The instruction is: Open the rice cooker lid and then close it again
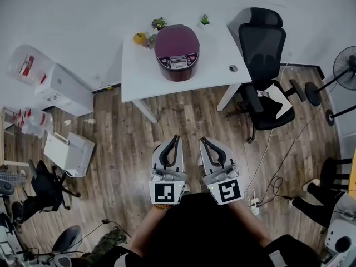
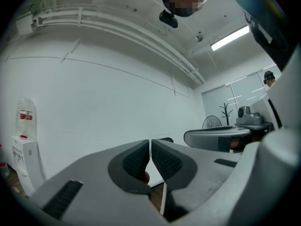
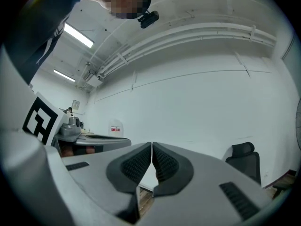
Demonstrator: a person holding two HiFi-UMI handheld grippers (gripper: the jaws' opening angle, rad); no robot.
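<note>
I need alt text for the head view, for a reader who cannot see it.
A dark red round rice cooker, lid closed, stands on a white rectangular table. Nearer the camera, a person holds grey left tongs and grey right tongs, both shut, side by side above the wooden floor.

White desk (image 1: 214, 74) sits ahead of left gripper (image 1: 177, 139) & right gripper (image 1: 203, 141), well apart from both, backed vs plain white wall (image 1: 72, 15). Wood-plank floor (image 1: 122, 149) below them. Black office chair (image 1: 261, 43) fwd-right of right gripper, beside desk; standing fan (image 1: 347, 68) further right. Water dispenser (image 2: 23, 140) + open white box (image 1: 69, 152) off to left of left gripper. Cables (image 1: 281, 177) on floor near right gripper's right. Overhead: strip light (image 2: 230, 37), white pipes (image 2: 117, 29).
</note>
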